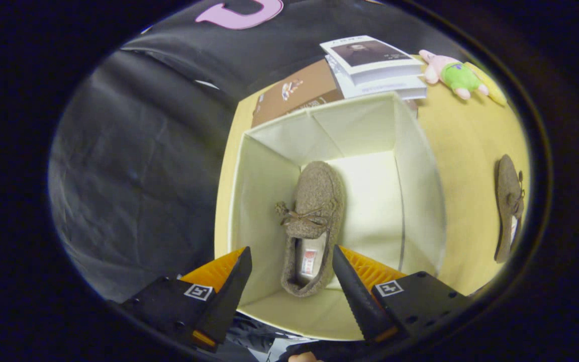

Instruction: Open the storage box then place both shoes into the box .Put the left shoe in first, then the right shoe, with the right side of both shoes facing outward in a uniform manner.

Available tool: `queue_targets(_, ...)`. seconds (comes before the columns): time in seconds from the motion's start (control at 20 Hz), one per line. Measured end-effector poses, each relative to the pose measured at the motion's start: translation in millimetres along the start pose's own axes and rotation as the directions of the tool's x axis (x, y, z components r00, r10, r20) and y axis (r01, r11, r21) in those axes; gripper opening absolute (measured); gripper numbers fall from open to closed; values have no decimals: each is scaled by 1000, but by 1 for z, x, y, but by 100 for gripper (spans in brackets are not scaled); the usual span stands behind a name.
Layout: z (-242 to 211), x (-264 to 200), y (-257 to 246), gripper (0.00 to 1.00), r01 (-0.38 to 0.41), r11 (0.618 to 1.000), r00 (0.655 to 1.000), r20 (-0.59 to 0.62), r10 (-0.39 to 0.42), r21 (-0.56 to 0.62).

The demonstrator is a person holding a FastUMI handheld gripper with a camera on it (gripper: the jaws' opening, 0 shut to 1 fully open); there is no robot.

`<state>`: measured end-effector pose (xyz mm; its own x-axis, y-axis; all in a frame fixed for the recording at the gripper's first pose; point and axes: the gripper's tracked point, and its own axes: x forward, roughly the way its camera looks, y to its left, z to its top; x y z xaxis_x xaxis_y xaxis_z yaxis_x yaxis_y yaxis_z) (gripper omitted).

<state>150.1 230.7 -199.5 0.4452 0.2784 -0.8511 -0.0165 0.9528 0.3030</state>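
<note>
Fabric box: a cream storage box (420,186) with soft cloth walls is seen from above, open at the top, standing on the yellow table (470,146).
Shoe in box: a brown fuzzy shoe (314,211) with a small bow is laid on the box floor, against the left half of it, its toe pointed away from the fingers and its opening turned up; a pale insole with a small label is visible inside.
Shoe on table: a second brown shoe (509,201) of the same kind is set on the table to the right of the box, well apart from it, lying on its side outside the cloth walls.
Gripper: the gripper (292,261) is held above the near edge of the box with its fingers spread wide; nothing is gripped, and the heel of the boxed shoe is seen in the gap between them, lower down.
Beyond the box: a brown cardboard carton (294,93) is placed behind the far wall, with a stack of books (375,65) beside it.
Far corner: a plush toy (453,75) in pink and green is laid on the table past the books.
Near edge: part of a person's finger (302,357) is glimpsed below the fingers.
</note>
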Motion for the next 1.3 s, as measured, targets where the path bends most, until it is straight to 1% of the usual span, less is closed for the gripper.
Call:
queue_targets(0.3,12,-60,-32,100,1,1000,996,89,0,-11)
queue_targets(0.4,14,-84,-46,100,11,1000,993,121,-9,-18)
queue_targets(0.5,15,-106,-68,100,42,999,988,149,-38,-25)
queue_targets(0.65,14,-136,-112,100,110,994,979,175,-105,-21)
queue_targets(0.75,15,-153,-151,100,197,980,963,194,-188,-25)
queue_targets(0.85,16,-167,-187,99,262,965,945,210,-251,-26)
queue_targets(0.95,16,-179,-226,99,338,941,921,214,-325,-29)
queue_targets(1.05,18,-190,-267,97,424,905,885,229,-406,-35)
queue_targets(1.15,17,-189,-298,94,459,888,871,208,-445,-23)
queue_targets(1.3,15,-178,-340,88,486,874,865,154,-478,-15)
